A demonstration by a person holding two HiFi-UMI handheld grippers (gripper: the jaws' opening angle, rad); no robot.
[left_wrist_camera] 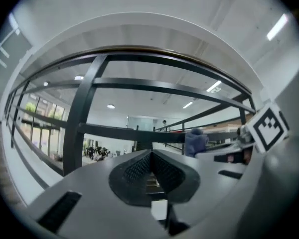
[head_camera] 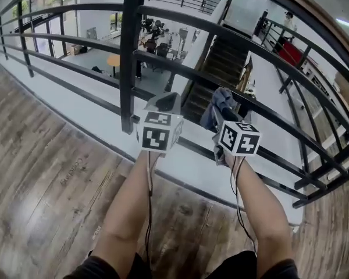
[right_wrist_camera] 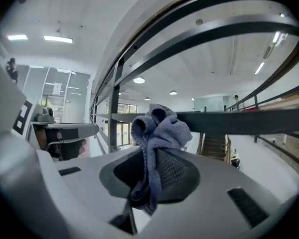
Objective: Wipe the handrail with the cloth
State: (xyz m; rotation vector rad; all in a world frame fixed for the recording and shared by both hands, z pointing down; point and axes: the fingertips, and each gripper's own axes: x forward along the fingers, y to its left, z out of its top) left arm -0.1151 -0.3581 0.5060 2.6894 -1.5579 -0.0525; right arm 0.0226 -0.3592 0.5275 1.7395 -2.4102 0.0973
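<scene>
A black metal railing with a wooden-topped handrail curves across the head view, over several horizontal bars and a thick post. My right gripper is shut on a blue-grey cloth, which bunches up above the jaws; in the head view the cloth sits between two lower bars, below the handrail. My left gripper is shut with nothing in it, just right of the post. From the left gripper view the cloth shows to the right, with the handrail arching overhead.
Wooden plank floor lies under me. Beyond the railing is a drop to a lower floor with a staircase, a round table and equipment. Another railing runs at the right.
</scene>
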